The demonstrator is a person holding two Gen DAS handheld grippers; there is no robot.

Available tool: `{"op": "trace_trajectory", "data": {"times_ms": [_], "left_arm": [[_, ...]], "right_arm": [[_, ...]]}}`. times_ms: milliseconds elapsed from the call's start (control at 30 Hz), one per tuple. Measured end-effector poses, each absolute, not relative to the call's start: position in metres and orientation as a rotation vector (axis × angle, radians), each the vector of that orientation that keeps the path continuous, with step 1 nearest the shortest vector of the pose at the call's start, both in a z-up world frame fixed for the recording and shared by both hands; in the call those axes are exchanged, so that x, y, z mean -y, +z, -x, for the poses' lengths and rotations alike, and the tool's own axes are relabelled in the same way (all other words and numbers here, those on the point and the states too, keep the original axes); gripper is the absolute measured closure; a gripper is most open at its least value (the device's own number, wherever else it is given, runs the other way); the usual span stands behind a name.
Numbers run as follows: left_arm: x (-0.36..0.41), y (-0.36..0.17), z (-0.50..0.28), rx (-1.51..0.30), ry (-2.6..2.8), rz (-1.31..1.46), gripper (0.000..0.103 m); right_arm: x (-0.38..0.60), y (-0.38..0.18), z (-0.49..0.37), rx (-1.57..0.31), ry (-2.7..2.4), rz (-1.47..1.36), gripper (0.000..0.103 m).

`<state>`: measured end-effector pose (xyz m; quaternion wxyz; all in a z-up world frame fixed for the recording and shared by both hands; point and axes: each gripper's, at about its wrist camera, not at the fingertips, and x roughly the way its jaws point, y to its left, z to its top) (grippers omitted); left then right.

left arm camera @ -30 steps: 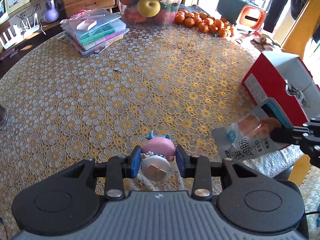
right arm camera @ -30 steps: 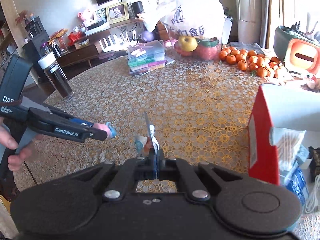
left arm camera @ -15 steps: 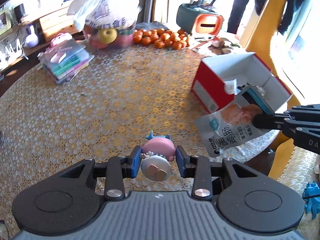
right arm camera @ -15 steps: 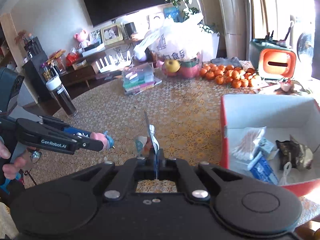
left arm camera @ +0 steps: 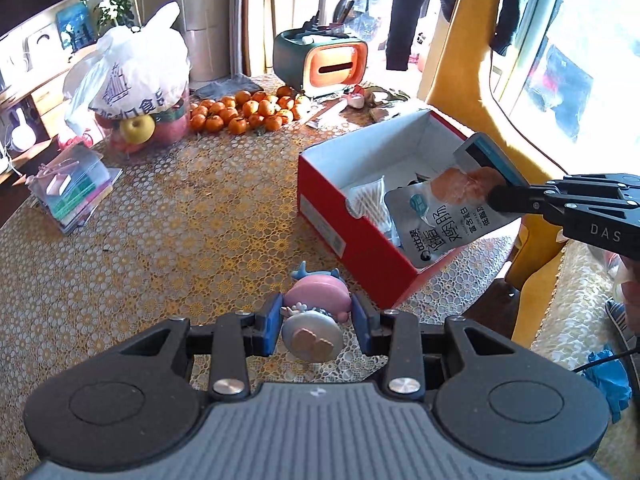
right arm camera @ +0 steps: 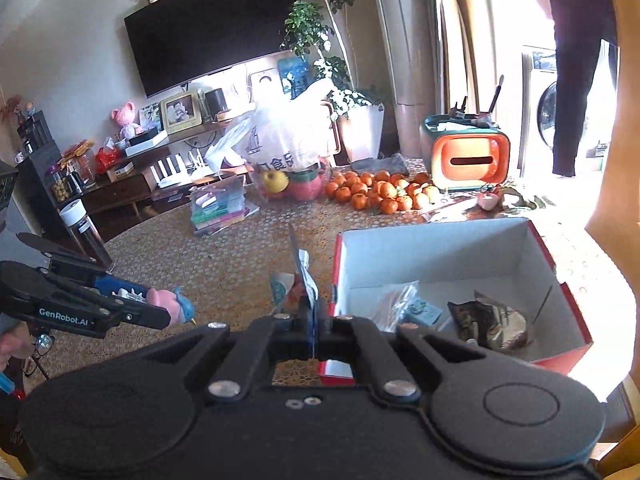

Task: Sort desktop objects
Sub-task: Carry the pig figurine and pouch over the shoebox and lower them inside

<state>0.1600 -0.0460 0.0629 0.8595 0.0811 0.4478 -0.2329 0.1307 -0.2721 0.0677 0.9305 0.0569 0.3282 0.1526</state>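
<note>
My left gripper [left arm camera: 316, 322] is shut on a small pink and blue figurine [left arm camera: 316, 312], held above the table just left of the red box [left arm camera: 360, 248]. In the right wrist view the figurine [right arm camera: 172, 304] sticks out of the left gripper [right arm camera: 160, 312]. My right gripper [right arm camera: 314, 320] is shut on a grey snack pouch [right arm camera: 300, 280], seen edge-on. In the left wrist view the pouch [left arm camera: 448, 208] hangs over the box's near right side, pinched by the right gripper [left arm camera: 496, 198]. The open box [right arm camera: 440, 252] holds cotton swabs, a blue packet and a dark wrapper.
The round table has a yellow lace cloth [left arm camera: 160, 220]. At its far side lie a pile of oranges [left arm camera: 248, 112], a bag of fruit [left arm camera: 136, 92], a stack of plastic folders [left arm camera: 68, 188] and an orange-green tissue holder [left arm camera: 324, 60]. A dark bottle [right arm camera: 84, 228] stands left.
Both grippers have risen and swung right toward the red box with their loads. The pouch has moved from beside the box to over its near side. The box interior has come into view.
</note>
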Motion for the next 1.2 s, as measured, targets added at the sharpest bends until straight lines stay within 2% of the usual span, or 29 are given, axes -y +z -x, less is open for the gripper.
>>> {"op": "trace_trajectory", "data": {"times_ms": [533,833,1200], "left_arm": [[0.156,0.049,-0.193,-0.975,-0.617,-0.216,0.068],[0.211,0.017,-0.233,-1.035,-0.622,-0.228,0.068],[0.243,-0.025,-0.270,-1.125,-0.595,-0.217,0.068]], "right_arm": [[0.367,0.040,-0.152,-0.682,0.128,-0.183,0.103],[0.398,0.001,-0.178,-0.773,0.089,-0.225,0.103],[0.405,-0.031,-0.199,-0.853,0.128,-0.266,0.103]]}}
